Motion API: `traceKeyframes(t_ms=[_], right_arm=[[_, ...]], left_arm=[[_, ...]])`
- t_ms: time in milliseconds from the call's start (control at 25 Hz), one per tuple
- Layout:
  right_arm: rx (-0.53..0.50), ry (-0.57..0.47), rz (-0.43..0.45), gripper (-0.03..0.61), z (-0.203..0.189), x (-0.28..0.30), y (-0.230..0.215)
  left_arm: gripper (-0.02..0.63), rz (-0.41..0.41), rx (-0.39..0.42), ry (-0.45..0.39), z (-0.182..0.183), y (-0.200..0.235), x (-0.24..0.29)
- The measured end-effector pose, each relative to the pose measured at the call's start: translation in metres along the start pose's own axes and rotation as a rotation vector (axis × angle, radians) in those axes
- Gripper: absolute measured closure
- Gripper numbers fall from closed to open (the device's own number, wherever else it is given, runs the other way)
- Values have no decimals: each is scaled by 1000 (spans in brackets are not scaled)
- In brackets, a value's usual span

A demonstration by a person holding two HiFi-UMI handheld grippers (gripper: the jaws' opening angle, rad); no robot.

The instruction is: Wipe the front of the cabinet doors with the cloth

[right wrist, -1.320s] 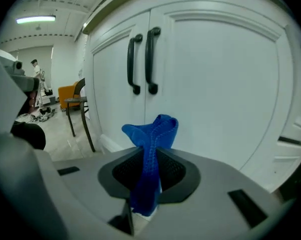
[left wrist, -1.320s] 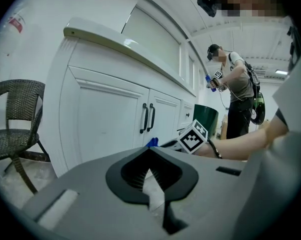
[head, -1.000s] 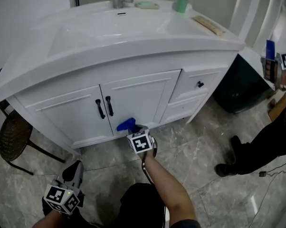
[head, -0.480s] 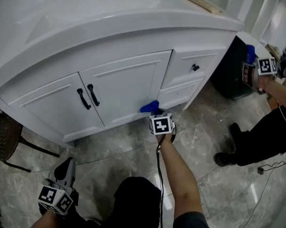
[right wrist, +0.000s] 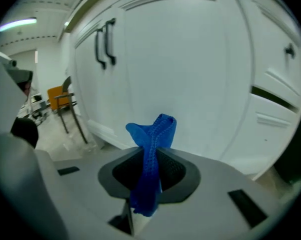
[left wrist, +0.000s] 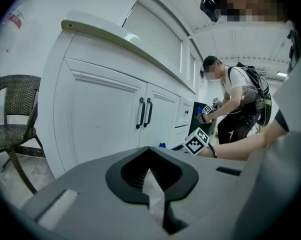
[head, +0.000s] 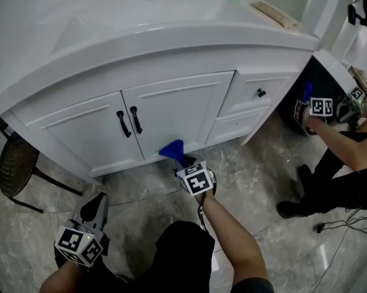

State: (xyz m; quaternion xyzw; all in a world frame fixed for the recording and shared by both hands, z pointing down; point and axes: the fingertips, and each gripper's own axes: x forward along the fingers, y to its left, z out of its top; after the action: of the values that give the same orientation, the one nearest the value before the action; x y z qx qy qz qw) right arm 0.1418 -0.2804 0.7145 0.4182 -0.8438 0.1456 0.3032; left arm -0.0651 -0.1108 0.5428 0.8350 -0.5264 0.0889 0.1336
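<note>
While the right gripper (head: 183, 162), fingers clamped on the blue cloth (head: 171, 148), sits at the lower edge of the right cabinet door (head: 177, 112), the left gripper (head: 98, 207) hangs low at near left; its fingers are together.

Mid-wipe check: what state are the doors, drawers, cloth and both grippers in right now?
left door, shut.
right door, shut.
upper drawer, shut.
lower drawer, looks shut.
right gripper, fingers shut on the cloth.
cloth, bunched, standing up out of the right gripper near the right door's bottom edge; contact unclear.
left gripper, fingers together, empty.
</note>
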Motion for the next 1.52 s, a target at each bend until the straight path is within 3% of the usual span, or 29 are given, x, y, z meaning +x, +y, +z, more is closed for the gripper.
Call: traceKeyframes(t_ms=[120,240,400,640,840,1000,1120,1280,1520], right_arm=[[-162,10,118,508,7,27,57],[-317,52,97,508,2,54,77],[-352,108,91,508,-12,86,83],[-183,82,-4,508,-26,95,22],[-126,82,-154,508,-45,77,-43],[22,90,-278,508,-63,53,-110],[98,77,-322,508,-63,31,-146],[164,16,-337,508,-49,-11,-151],[188,-214,-234,508,40,-95,-103]], left_arm=[[614,-11,14,2,-2,-4,-2],[614,-12,43,9,-11,-6,-2],[614,-16,48,15,-5,-12,-5],[614,8,54,38,-12,-5,-5],[614,25,64,77,-29,-6,5],[614,6,95,95,-34,-17,7],[614,1,118,102,-31,-17,5],[614,8,109,92,-24,-6,-3],[614,34,39,27,-7,24,-17]])
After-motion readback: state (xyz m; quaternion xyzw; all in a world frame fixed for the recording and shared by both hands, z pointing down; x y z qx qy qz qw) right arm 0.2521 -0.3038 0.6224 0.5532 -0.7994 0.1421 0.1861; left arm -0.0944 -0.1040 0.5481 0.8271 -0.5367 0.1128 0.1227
